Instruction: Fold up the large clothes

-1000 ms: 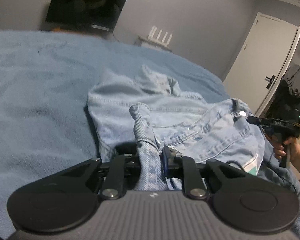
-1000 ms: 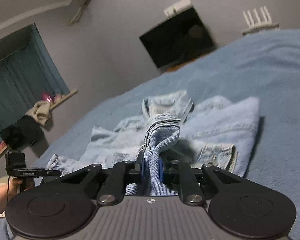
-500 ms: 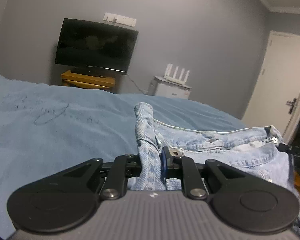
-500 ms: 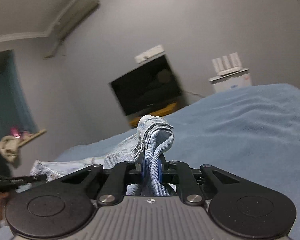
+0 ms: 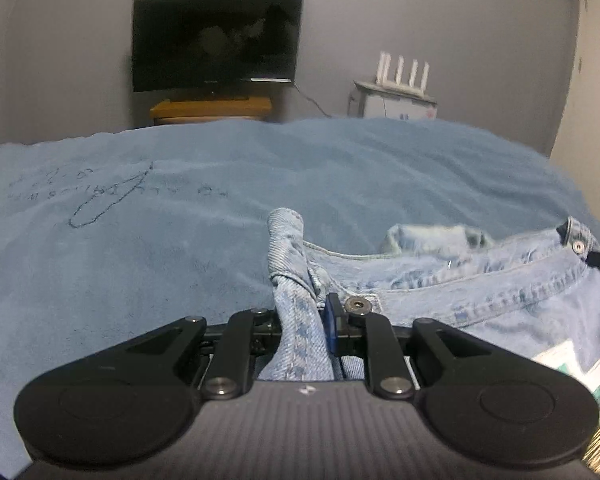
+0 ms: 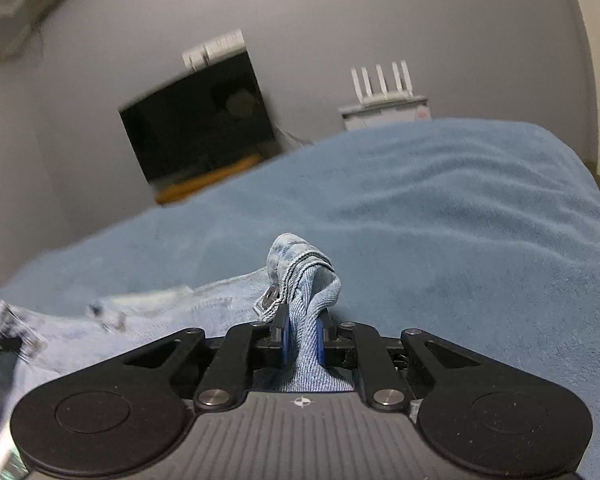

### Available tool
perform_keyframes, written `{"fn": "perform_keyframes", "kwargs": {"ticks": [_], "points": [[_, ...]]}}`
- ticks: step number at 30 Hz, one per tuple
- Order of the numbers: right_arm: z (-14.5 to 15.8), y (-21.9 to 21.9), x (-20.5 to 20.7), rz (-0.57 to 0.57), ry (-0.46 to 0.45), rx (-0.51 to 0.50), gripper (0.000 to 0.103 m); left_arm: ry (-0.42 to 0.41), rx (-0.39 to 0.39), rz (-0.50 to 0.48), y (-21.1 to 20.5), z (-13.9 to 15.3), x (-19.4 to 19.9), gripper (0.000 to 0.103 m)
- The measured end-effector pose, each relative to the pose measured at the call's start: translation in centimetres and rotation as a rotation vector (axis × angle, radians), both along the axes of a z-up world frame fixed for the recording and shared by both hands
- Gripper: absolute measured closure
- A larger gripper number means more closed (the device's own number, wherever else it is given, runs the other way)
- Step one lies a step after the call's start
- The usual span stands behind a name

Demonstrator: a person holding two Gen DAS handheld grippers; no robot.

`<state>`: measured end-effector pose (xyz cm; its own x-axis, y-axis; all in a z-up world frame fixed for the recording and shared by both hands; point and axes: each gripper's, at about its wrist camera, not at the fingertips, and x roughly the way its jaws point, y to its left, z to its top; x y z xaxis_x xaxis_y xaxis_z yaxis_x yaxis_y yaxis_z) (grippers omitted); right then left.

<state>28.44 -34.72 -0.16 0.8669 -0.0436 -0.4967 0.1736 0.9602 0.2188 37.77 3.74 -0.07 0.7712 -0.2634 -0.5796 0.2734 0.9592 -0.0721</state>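
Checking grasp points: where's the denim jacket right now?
The denim jacket lies on the blue bedspread, lower right in the left wrist view, one bunched edge pinched in the left claw, another in the right claw.

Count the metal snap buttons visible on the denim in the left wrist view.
2. One snap sits beside the left gripper, by the pinched fold of the denim garment; the other is at the far right corner. More may be hidden in folds.
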Motion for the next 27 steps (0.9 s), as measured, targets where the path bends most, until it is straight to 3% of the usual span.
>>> {"fn": "perform_keyframes", "kwargs": {"ticks": [1,3,4,6,10,14,17,19,24,25,27], "points": [[-0.4,0.3,0.3,0.008,0.033,-0.022,0.087,0.012,0.024,0.001,-0.1,-0.4,0.2,0.079],[-1.2,0.0,0.8,-0.029,0.105,-0.035,0.071,0.040,0.046,0.034,0.1,-1.0,0.4,0.065],[-1.3,-0.2,0.9,-0.041,0.104,-0.038,0.060,0.040,0.044,0.049,0.6,-1.0,0.5,0.052],[-0.6,-0.3,-0.2,-0.049,0.068,-0.029,0.055,0.016,0.028,0.092,1.9,-0.6,0.0,0.039],[1.7,1.4,-3.7,-0.021,-0.022,-0.153,0.054,-0.059,-0.046,0.159,4.6,0.9,-2.8,0.039],[3.3,5.0,-5.9,0.114,-0.132,-0.314,0.054,-0.130,0.006,0.136,3.2,2.0,-7.6,0.039],[2.4,8.4,-4.8,0.191,-0.079,-0.365,0.063,-0.104,0.025,0.084,0.7,1.6,-9.4,0.039],[1.2,9.7,-3.7,0.197,-0.030,-0.393,0.065,-0.102,0.099,0.050,-1.2,0.6,-9.5,0.039],[-2.9,8.5,0.3,0.043,0.126,-0.408,0.071,-0.056,0.263,0.080,-2.3,-3.2,-7.8,0.040],[-3.7,7.6,1.0,-0.019,0.162,-0.427,0.069,-0.048,0.259,0.072,-1.9,-3.7,-7.4,0.039],[-5.2,5.6,1.8,-0.049,0.186,-0.382,0.055,-0.042,0.241,0.073,-1.3,-4.8,-7.0,0.039]]}}
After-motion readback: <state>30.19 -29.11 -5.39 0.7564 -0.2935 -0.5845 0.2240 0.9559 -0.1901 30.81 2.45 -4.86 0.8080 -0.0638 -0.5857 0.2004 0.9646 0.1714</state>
